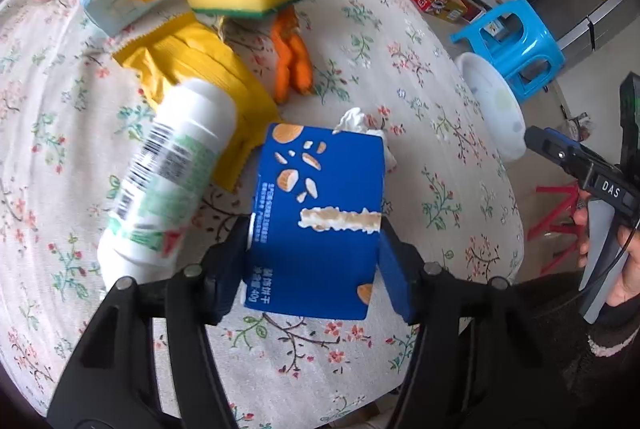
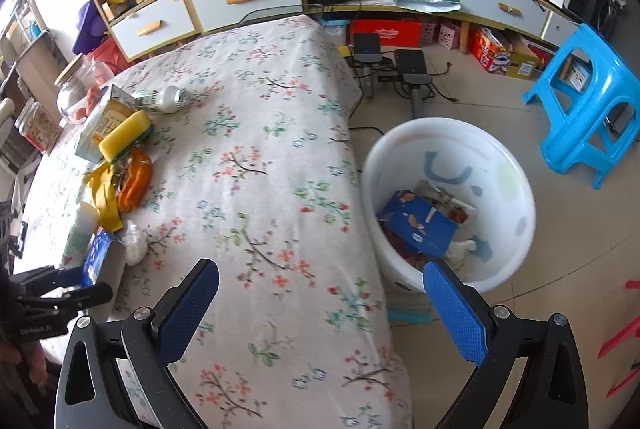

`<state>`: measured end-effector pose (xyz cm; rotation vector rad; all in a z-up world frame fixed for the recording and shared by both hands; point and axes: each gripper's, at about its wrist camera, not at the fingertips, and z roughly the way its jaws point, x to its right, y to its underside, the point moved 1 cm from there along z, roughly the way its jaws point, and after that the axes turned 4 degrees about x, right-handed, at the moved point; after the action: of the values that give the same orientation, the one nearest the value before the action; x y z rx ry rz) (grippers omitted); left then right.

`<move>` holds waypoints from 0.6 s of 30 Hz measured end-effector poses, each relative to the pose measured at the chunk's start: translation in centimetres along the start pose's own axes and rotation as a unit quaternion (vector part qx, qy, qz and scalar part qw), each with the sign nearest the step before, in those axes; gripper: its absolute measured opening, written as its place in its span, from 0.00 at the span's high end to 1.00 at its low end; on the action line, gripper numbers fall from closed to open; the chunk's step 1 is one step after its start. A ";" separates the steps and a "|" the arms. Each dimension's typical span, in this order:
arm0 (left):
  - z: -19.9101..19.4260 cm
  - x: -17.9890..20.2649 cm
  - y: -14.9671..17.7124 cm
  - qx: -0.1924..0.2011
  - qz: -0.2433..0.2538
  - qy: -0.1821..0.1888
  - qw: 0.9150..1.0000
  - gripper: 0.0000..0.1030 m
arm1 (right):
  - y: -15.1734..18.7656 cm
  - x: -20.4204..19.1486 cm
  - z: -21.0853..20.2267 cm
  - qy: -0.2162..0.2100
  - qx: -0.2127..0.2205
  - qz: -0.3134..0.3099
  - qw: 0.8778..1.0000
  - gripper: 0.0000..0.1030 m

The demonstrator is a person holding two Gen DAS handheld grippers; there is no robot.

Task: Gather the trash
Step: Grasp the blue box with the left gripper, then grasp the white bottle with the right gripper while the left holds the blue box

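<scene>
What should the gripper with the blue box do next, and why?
Probably lift the blue box off the table and carry it toward the white bin. The left gripper already has its jaws on both sides of the box, and the bin on the floor beside the table already holds a similar blue box. The right gripper is open and empty.

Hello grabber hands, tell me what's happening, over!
Left gripper clamped on blue cracker box on the table. Right gripper open, empty, near the white bin. White bottle lies right beside the box.
</scene>
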<state>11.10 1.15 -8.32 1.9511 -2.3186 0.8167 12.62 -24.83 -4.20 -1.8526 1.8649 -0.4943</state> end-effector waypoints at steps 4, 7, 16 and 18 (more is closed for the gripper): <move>-3.1 0.4 0.1 0.041 0.011 0.008 0.999 0.40 | -0.6 -1.9 0.2 -0.010 0.002 -0.007 1.000 0.00; -5.7 -0.5 0.2 0.071 0.004 0.013 0.997 0.40 | -1.1 -3.9 0.6 -0.020 0.001 -0.018 1.000 0.00; -10.4 -6.6 0.9 0.128 -0.030 -0.074 0.989 0.40 | -1.4 -12.0 1.7 -0.060 -0.009 -0.071 0.996 0.00; -10.9 -8.1 1.2 0.130 -0.043 -0.088 0.987 0.40 | -1.2 -14.5 2.1 -0.071 -0.013 -0.086 0.994 0.00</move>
<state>8.37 12.89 -1.98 2.2997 -2.2983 1.0244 14.54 -10.23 -4.28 -2.0205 1.6367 -0.3839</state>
